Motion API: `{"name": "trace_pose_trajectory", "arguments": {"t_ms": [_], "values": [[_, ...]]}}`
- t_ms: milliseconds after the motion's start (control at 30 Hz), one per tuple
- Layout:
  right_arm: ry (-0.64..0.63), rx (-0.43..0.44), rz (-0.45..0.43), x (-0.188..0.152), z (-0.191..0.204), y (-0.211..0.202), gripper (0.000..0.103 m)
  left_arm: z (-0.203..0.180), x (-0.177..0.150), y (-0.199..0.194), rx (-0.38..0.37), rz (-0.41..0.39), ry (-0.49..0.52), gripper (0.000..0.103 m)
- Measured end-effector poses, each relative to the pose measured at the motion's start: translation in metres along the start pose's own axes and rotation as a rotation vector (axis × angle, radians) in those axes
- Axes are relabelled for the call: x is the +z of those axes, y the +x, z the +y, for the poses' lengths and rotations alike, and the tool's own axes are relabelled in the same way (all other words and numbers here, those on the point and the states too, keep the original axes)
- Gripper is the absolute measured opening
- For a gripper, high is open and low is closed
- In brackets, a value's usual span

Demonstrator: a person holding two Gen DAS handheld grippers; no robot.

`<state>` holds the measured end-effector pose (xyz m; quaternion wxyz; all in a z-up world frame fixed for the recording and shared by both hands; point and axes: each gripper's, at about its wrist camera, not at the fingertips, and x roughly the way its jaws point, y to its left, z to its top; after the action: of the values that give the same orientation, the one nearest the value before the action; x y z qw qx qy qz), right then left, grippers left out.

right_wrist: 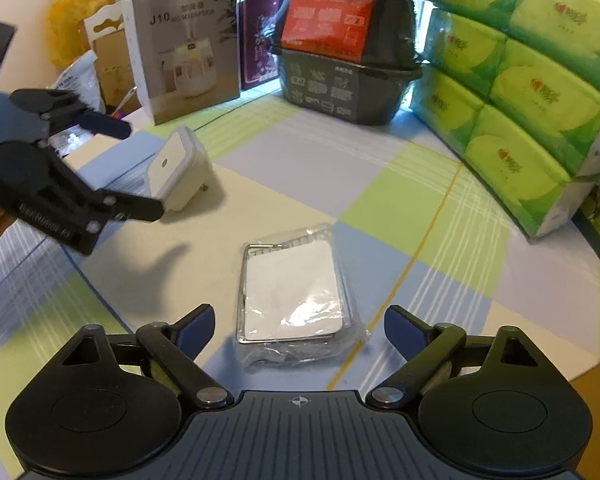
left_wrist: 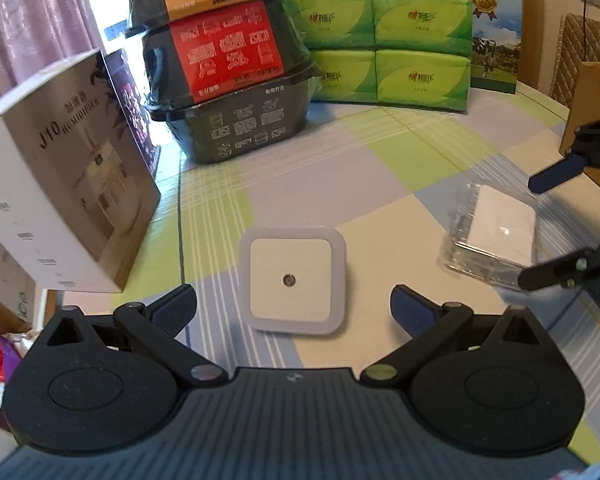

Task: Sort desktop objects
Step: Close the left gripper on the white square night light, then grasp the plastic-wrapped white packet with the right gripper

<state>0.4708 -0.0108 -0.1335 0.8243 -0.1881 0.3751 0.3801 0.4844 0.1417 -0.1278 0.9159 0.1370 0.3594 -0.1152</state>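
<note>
Here the left hand-held gripper hangs wide open and empty around the night light lying on the worktop. Likely light, rigid and smooth-sided, it is best pinched across its flat edges. The right hand-held gripper, equally open, frames a slippery wrapped packet.

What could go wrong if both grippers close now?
1. The left gripper is open around the white night light, which lies tilted on its plug side; a squeeze may tip it or let it slip out.
2. The right gripper is open over the plastic-wrapped packet; its fingers may catch only the loose wrap.
3. The two grippers work close together and could collide.
</note>
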Motion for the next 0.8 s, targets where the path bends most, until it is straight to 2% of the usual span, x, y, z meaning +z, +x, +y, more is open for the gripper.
{"name": "trace_pose_trajectory", "arguments": {"t_ms": [267, 367, 533, 667, 733, 800], "values": [[-0.015, 0.014, -0.009, 0.003, 0.004, 0.015, 0.083, 0.007, 0.001, 0.021, -0.034, -0.001, -0.009, 0.1], [-0.008, 0.006, -0.005, 0.004, 0.005, 0.02, 0.078, 0.006, 0.003, 0.027, -0.045, 0.007, -0.012, 0.096], [0.02, -0.001, -0.017, 0.002, 0.0, 0.023, 0.067, 0.004, 0.004, 0.036, -0.064, 0.025, -0.015, 0.082], [0.024, 0.004, -0.024, 0.001, -0.002, 0.024, 0.064, 0.004, 0.004, 0.036, -0.071, 0.017, -0.018, 0.077], [0.03, 0.004, -0.025, 0.001, -0.002, 0.025, 0.061, 0.003, 0.004, 0.037, -0.065, 0.021, -0.017, 0.066], [0.042, 0.001, -0.023, 0.002, -0.001, 0.026, 0.06, 0.004, 0.003, 0.037, -0.061, 0.023, -0.025, 0.061]]}}
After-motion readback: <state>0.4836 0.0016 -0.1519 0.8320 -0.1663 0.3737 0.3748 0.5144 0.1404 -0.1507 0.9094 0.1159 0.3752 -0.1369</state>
